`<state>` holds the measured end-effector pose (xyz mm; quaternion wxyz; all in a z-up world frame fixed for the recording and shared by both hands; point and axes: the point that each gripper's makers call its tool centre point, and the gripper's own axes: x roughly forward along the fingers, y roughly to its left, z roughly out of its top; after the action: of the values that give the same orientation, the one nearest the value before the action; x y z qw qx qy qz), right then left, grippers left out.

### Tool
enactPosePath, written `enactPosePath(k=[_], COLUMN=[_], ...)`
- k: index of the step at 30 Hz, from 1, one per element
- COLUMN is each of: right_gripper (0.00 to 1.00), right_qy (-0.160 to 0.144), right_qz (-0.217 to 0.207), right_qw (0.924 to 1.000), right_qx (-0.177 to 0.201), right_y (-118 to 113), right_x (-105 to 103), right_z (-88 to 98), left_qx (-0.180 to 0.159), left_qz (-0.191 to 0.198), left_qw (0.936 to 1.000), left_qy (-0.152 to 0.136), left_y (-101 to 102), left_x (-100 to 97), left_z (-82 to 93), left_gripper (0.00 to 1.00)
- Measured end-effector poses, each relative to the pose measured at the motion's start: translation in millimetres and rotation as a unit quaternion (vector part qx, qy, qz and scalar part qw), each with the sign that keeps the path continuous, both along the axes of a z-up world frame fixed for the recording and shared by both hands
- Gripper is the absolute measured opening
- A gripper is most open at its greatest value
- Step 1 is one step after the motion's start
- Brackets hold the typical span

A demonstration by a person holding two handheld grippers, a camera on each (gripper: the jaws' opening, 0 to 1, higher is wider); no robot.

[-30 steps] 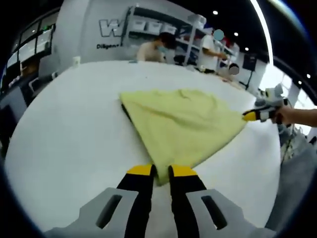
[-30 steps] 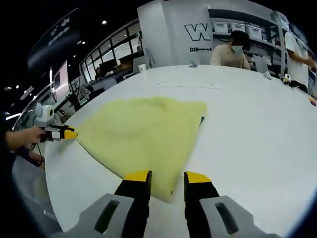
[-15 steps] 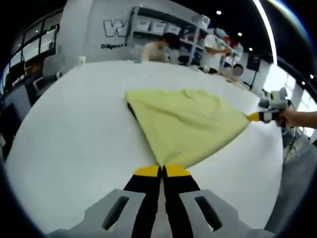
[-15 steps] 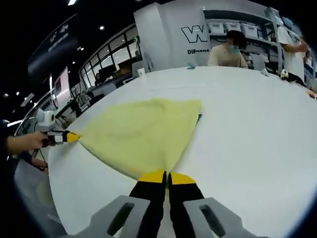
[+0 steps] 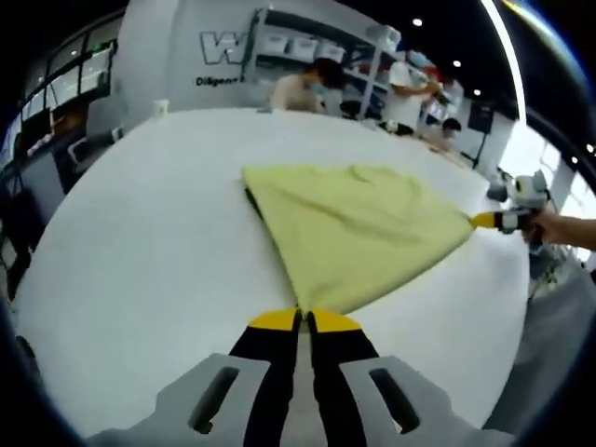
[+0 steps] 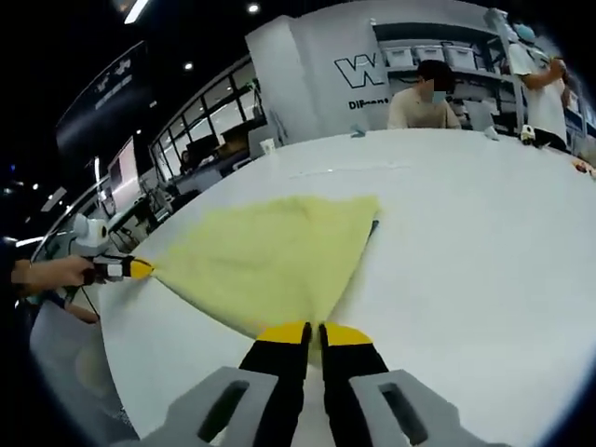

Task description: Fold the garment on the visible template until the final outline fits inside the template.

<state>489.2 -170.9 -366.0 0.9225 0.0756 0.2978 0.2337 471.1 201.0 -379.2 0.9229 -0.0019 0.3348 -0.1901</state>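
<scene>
A pale yellow garment [image 5: 354,233] lies spread on the white table [image 5: 140,242], pulled taut between two corners. In the left gripper view my left gripper [image 5: 304,319] is shut on the near corner of the cloth. At the right of that view my right gripper [image 5: 484,221], held by a hand, pinches the opposite corner. In the right gripper view the garment [image 6: 270,261] runs from my right gripper [image 6: 314,328], shut on its near corner, to the left gripper [image 6: 138,269] at the far left. A thin dark strip [image 5: 250,203] peeks out beside the garment's edge.
People [image 6: 421,98] work at the table's far side in front of shelves with bins. The table edge curves close behind the right gripper's hand [image 5: 559,228]. Bare tabletop [image 6: 484,242] stretches around the cloth.
Both grippers stood open around the garment's corners one second ago. They have closed on the corners, and the cloth is now stretched tighter between them.
</scene>
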Motion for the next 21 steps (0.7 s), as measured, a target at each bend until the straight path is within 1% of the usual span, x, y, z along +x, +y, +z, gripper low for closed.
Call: enactPosePath(k=[1,3,4,5,6,7,8,9,10,12,14,15,16,17,18,20,21], right_gripper=[0.01,0.04,0.06,0.08,0.12,0.16,0.21,0.25,0.26,0.27,0.28,0.31,0.34,0.37,0.41,0.49,0.53], right_qy=[-0.004,-0.007,-0.010,-0.014,-0.017,-0.023,-0.035,-0.034,-0.035,-0.041,-0.047,-0.048,-0.053,-0.058,-0.065,-0.071,-0.077], right_qz=[-0.003,-0.006,-0.005,-0.004,-0.004,-0.006,-0.007,-0.008,-0.010,-0.013,-0.012,-0.011,-0.014,-0.016,-0.022,-0.028,-0.031], right_qw=[1.0000,0.9999,0.9999,0.9999,0.9998,0.9997,0.9990,0.9990,0.9991,0.9990,0.9988,0.9987,0.9985,0.9982,0.9976,0.9970,0.9965], right_qx=[0.001,0.004,0.005,0.004,0.003,-0.007,-0.028,-0.026,-0.020,-0.013,-0.008,-0.007,-0.004,-0.003,0.000,0.005,0.008], right_y=[-1.1,-0.4,0.5,2.4,2.9,1.5,-1.9,-4.0,-7.8,-8.1,-6.8,-6.9,-8.3,-8.8,-9.6,-9.3,-8.6], right_x=[0.2,-2.8,-4.6,-7.7,-9.2,-10.9,-15.1,-14.1,-15.4,-20.6,-26.0,-25.2,-23.7,-31.9,-36.9,-41.0,-43.8], right_z=[2.6,6.9,8.5,12.8,14.5,16.1,19.3,20.3,24.6,27.7,37.1,36.9,37.2,43.2,49.3,52.2,55.2], left_qx=[0.001,-0.001,-0.006,-0.015,-0.020,-0.025,-0.030,-0.031,-0.031,-0.030,-0.033,-0.037,-0.040,-0.042,-0.050,-0.058,-0.051], left_qz=[0.003,0.014,0.016,0.018,0.020,0.021,0.021,0.022,0.022,0.023,0.020,0.019,0.020,0.020,0.020,0.023,0.031], left_qw=[1.0000,0.9999,0.9998,0.9993,0.9990,0.9986,0.9981,0.9980,0.9980,0.9980,0.9973,0.9970,0.9962,0.9950,0.9924,0.9889,0.9818], left_qy=[0.000,-0.005,-0.013,-0.027,-0.034,-0.042,-0.050,-0.051,-0.051,-0.050,-0.063,-0.066,-0.074,-0.088,-0.110,-0.135,-0.181], left_y=[2.3,4.9,4.2,2.1,1.6,1.7,-0.7,-1.1,-1.1,-1.1,-2.6,-2.2,-2.7,-3.4,-5.3,-6.7,-5.4], left_x=[-0.9,-8.8,-10.1,-10.7,-11.7,-13.6,-17.8,-19.3,-21.5,-24.8,-29.6,-29.8,-31.6,-31.9,-32.8,-37.2,-41.0], left_z=[1.7,11.3,17.4,26.2,30.2,34.8,43.7,45.3,45.4,47.4,56.0,56.5,61.4,67.3,77.2,91.4,114.0], left_gripper=[0.10,0.12,0.15,0.18,0.21,0.27,0.31,0.34,0.38,0.38,0.38,0.40,0.43,0.46,0.50,0.58,0.61])
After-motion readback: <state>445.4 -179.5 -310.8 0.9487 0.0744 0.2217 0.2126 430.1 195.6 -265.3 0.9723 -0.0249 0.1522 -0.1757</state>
